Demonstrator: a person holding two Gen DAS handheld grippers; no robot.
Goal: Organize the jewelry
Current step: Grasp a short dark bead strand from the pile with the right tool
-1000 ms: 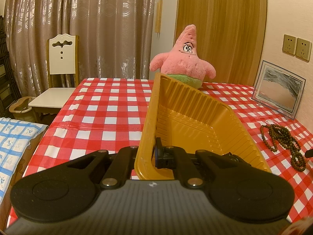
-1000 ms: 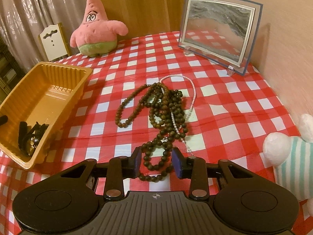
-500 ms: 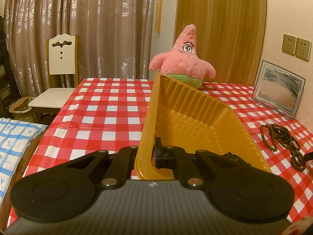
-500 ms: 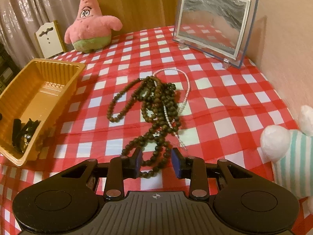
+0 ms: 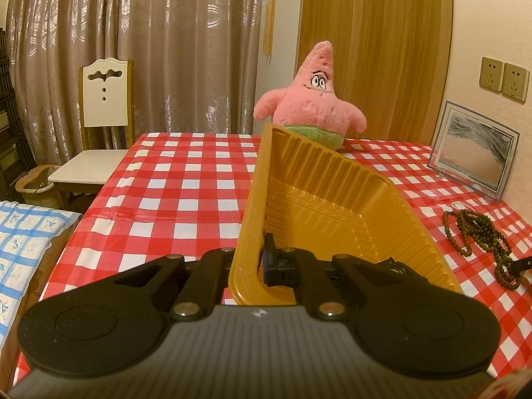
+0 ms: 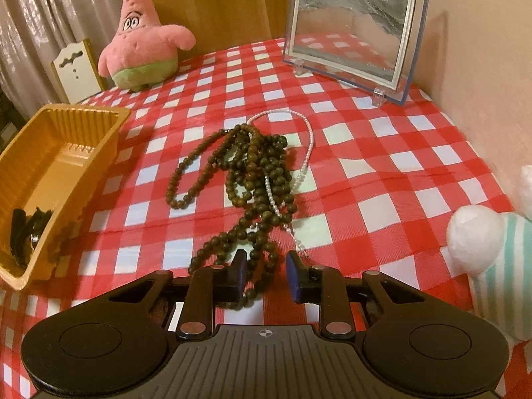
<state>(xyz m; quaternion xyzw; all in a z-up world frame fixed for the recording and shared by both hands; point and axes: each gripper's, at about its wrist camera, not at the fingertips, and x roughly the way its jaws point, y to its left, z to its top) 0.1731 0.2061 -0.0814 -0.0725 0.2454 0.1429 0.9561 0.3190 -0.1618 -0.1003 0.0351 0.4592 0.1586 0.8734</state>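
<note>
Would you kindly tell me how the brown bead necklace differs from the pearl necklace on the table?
The brown bead necklace has large dark beads; the pearl necklace has tiny pale ones. The brown one lies heaped in several loops, the pearl one as a single thin loop. Both rest on the checked tablecloth, overlapping, ahead of the open right claw.

Quick count: one yellow tray (image 6: 63,153), one tangled pile of brown wooden beads (image 6: 256,173) (can't tell how many strands), one white pearl necklace (image 6: 307,146), one pink starfish plush (image 6: 143,40), one sand picture frame (image 6: 352,23), one white chair (image 5: 104,99), two wall sockets (image 5: 503,78).
</note>
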